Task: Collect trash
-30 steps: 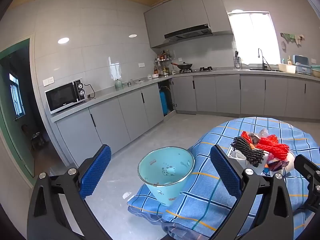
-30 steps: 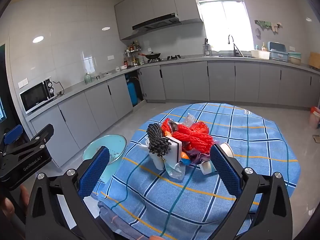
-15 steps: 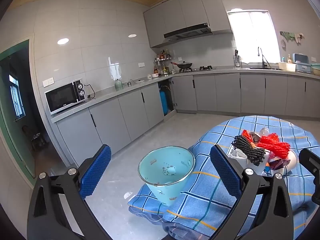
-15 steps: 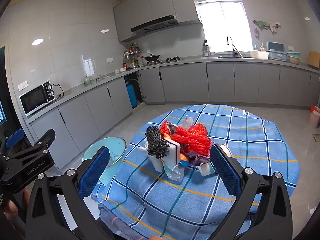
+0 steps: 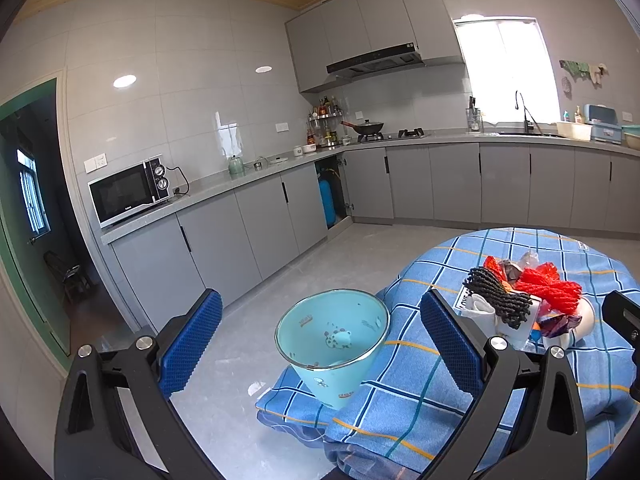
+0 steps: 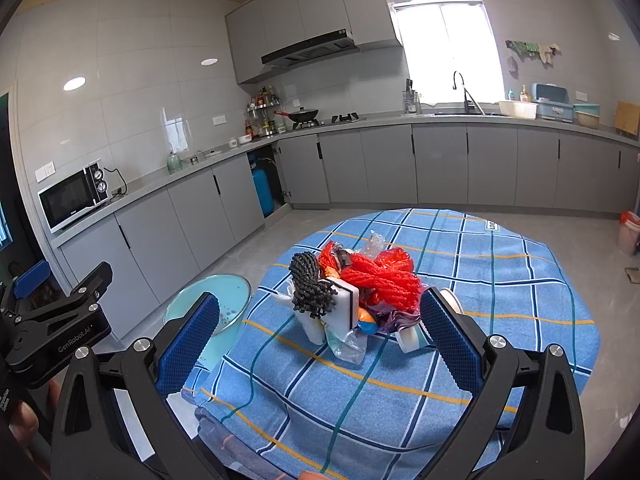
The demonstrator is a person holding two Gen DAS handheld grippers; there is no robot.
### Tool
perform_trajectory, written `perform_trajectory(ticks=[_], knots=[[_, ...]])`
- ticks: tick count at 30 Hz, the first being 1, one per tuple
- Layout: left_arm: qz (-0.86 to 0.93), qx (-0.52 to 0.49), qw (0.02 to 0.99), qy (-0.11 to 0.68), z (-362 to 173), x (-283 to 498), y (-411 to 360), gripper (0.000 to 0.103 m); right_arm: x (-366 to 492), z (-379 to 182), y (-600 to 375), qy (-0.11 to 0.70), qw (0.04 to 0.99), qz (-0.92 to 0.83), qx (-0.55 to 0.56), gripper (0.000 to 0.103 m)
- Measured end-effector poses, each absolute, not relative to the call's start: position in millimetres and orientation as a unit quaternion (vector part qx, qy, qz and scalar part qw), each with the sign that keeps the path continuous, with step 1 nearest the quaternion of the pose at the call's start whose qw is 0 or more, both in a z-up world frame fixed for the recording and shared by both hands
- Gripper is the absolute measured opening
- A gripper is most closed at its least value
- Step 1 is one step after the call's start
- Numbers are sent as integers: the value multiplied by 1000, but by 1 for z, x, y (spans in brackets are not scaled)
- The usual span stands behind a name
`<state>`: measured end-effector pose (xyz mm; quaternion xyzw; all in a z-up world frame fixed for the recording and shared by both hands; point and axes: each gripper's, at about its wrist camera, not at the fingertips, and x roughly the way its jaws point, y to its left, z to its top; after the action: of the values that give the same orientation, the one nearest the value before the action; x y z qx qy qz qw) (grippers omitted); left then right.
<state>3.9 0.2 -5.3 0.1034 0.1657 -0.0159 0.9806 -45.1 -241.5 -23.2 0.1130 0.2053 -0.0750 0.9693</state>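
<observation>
A heap of trash (image 6: pixel 352 292) lies in the middle of a round table with a blue checked cloth (image 6: pixel 500 280): red netting (image 6: pixel 380 276), a black knotted bundle (image 6: pixel 310 284), a white block, clear plastic and a white cup. The same heap of trash (image 5: pixel 520 300) shows at the right of the left wrist view. A light blue bucket (image 5: pixel 334 340) stands at the table's left edge, seen too as the bucket (image 6: pixel 216 300) in the right wrist view. My left gripper (image 5: pixel 320 336) is open, framing the bucket. My right gripper (image 6: pixel 320 332) is open in front of the heap, touching nothing.
Grey kitchen cabinets (image 6: pixel 360 168) run along the left and back walls, with a microwave (image 5: pixel 128 190) on the counter and a sink under the window. Bare grey floor (image 5: pixel 320 256) lies between table and cabinets. A doorway (image 5: pixel 36 220) opens at the far left.
Both grippers drew back slightly and rose; the bucket and the heap look a little smaller and farther. Nothing on the table has moved.
</observation>
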Motion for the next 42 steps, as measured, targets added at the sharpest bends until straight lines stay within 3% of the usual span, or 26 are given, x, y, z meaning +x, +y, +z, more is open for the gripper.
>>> perform_trajectory(ticks=[42], knots=[[-17,105,981,164,-6,4,-3,98,-46,-24,-241,202,970,-76,111,99]])
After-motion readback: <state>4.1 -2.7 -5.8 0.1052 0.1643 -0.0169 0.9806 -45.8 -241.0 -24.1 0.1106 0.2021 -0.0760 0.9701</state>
